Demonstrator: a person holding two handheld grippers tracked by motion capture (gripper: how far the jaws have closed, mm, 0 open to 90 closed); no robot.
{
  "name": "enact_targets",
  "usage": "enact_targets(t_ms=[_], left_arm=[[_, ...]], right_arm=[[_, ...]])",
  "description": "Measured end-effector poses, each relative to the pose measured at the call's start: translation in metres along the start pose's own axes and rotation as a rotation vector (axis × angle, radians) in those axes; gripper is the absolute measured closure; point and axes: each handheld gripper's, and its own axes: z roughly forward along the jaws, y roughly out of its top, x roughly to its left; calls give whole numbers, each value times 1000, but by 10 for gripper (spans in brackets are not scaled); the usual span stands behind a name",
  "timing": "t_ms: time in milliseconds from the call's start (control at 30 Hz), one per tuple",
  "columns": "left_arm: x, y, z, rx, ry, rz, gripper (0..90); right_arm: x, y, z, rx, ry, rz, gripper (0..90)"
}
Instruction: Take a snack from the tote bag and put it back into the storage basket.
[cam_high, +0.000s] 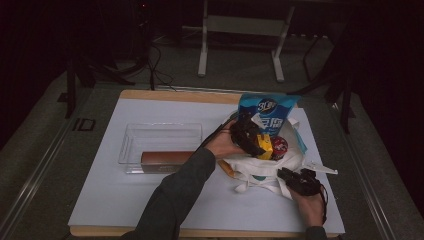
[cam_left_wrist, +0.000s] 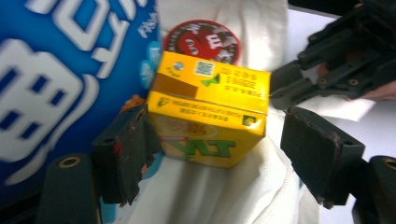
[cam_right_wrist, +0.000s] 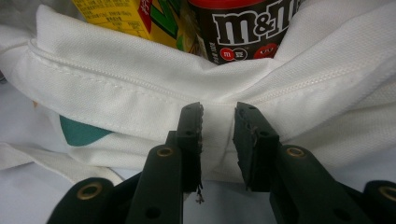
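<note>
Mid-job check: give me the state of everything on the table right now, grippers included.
Left gripper: open, jaws either side of the yellow carton.
Right gripper: nearly closed on the bag's rim.
White cloth bag: open, lying on the table.
Yellow carton: inside the bag, tilted.
M&M's tub: inside the bag.
Blue snack bag: upright in the bag.
Clear bin: holds one brown pack.

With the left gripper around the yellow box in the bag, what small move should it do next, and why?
Probably close the left gripper on the yellow box. Its fingers stand open on both sides of the box, one touching or nearly so, the other apart. The box sits in the white bag, whose rim the right gripper pinches, so the bag should hold steady for a lift.
</note>
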Motion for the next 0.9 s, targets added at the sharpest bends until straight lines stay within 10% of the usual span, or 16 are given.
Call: enact_targets(t_ms=[367, 900], left_arm=[[9, -3, 8, -22, -8, -34, 216], [0, 4, 24, 31, 48, 25, 241]], right_arm=[[0, 0, 0, 0, 1, 1, 721], [-1, 0, 0, -1, 5, 6, 721]])
